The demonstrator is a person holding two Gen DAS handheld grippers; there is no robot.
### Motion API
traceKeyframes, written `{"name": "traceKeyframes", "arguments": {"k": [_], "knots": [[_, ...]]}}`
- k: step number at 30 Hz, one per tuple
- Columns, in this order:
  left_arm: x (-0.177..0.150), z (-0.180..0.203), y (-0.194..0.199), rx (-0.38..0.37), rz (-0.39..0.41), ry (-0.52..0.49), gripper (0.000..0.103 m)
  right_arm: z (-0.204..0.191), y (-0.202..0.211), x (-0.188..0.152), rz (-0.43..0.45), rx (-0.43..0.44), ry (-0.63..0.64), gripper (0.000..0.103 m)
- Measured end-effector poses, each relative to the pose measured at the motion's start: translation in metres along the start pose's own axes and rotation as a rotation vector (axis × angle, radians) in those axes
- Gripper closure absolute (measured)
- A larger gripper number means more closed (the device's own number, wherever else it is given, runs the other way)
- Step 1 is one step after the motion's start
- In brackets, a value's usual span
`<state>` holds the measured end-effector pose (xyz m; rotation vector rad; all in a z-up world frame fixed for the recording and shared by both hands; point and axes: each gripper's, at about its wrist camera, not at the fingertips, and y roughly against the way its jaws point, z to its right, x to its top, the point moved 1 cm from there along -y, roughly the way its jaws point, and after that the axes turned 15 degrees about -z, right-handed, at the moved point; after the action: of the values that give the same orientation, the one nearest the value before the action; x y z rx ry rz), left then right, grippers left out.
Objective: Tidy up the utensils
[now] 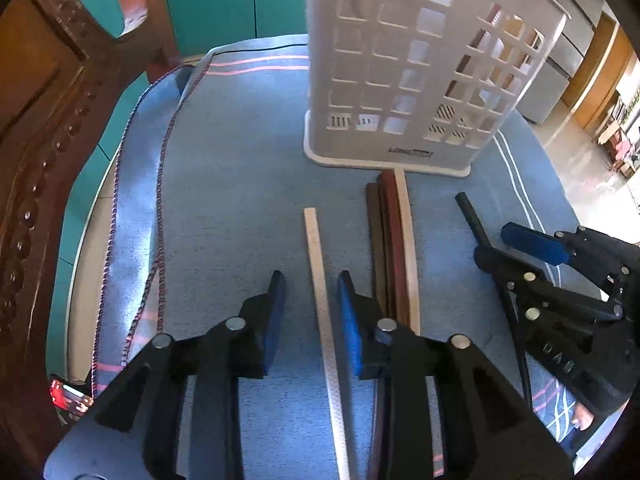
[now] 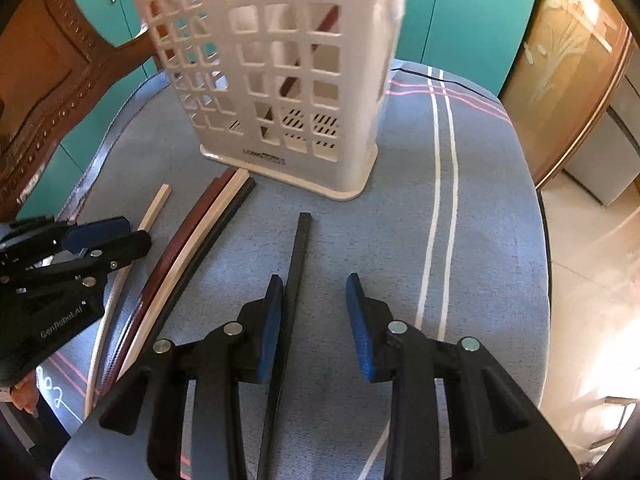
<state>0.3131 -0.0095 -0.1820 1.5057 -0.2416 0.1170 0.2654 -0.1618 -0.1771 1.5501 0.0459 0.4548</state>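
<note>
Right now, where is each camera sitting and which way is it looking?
Left wrist: sits on the left claw, looking forward over the blue cloth at a pale chopstick between its open fingers; the right claw shows at the right.
Right wrist: sits on the right claw, looking forward along a black chopstick; the left claw shows at the left.
Both see the white basket and the bundle of chopsticks.

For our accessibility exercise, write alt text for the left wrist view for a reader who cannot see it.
The open left tool straddles a pale chopstick lying on a blue cloth. A bundle of brown and pale chopsticks lies beside it, reaching a white slotted holder, and the right tool is at a black chopstick.
</note>
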Motion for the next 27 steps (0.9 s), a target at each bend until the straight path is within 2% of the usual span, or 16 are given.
{"name": "traceKeyframes", "arguments": {"k": [7,11,13,14,19,23,27], "knots": [[-0.005,0.011,0.005,0.039,0.004,-0.015,0.07,-0.013,-0.003,-0.006,0.005,0.001,-0.006,0.07],[-0.006,0.015,0.007,0.036,0.005,-0.029,0.08,-0.015,0.001,-0.011,0.005,0.003,-0.009,0.071],[-0.007,0.018,0.008,0.034,0.005,-0.04,0.088,-0.013,0.001,-0.009,0.005,0.017,-0.015,0.082],[-0.007,0.02,0.008,0.031,0.005,-0.041,0.095,-0.012,0.002,-0.011,0.005,0.026,-0.017,0.094],[-0.01,0.022,0.011,0.012,0.022,-0.046,0.096,-0.003,0.008,0.001,0.006,0.085,-0.013,0.096],[-0.013,0.019,0.034,0.001,0.105,-0.044,0.096,0.008,0.031,0.0,0.071,0.136,-0.01,0.097],[-0.024,0.016,0.075,-0.029,0.208,-0.058,0.096,0.026,0.076,-0.008,0.175,0.237,-0.001,0.096]]}}
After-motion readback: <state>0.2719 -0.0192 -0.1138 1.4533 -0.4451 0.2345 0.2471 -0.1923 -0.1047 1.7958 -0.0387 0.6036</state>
